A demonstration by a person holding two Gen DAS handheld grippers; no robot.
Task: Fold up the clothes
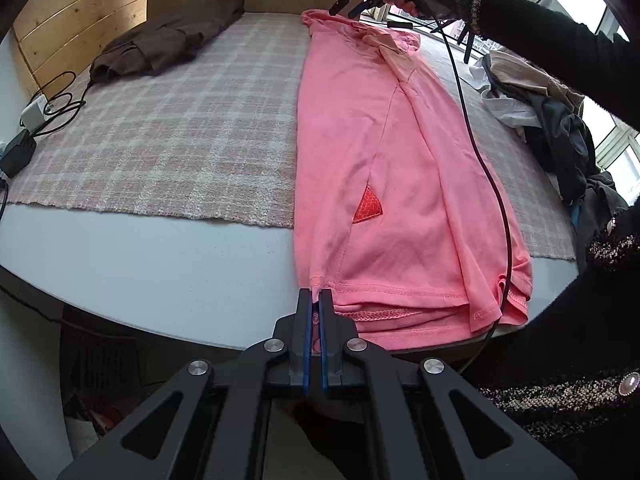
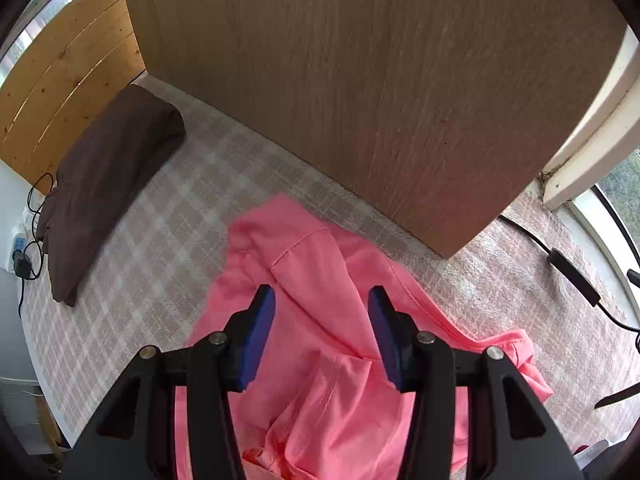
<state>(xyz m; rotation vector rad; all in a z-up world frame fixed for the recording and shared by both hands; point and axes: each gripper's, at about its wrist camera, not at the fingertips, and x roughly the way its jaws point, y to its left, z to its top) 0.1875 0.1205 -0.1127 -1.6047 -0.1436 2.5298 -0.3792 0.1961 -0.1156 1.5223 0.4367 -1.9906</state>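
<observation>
1. The left gripper [image 1: 317, 300] is closed on the near hem corner of the pink shirt [image 1: 384, 168], a sliver of pink fabric pinched between its blue pads.
2. From that pinch the shirt stretches straight ahead of the gripper as a long folded strip, over the table [image 1: 140, 264] edge and onto the checked cloth [image 1: 180, 128].
3. The right gripper [image 2: 322, 300] hovers with its jaws apart, nothing between them; the shirt's crumpled collar end lies directly beneath and ahead of it.
4. Left of both grippers, well apart from the shirt, lies a folded brown garment [image 1: 168, 40].
5. To the right of the left gripper sits a heap of clothes [image 1: 552, 120].
</observation>
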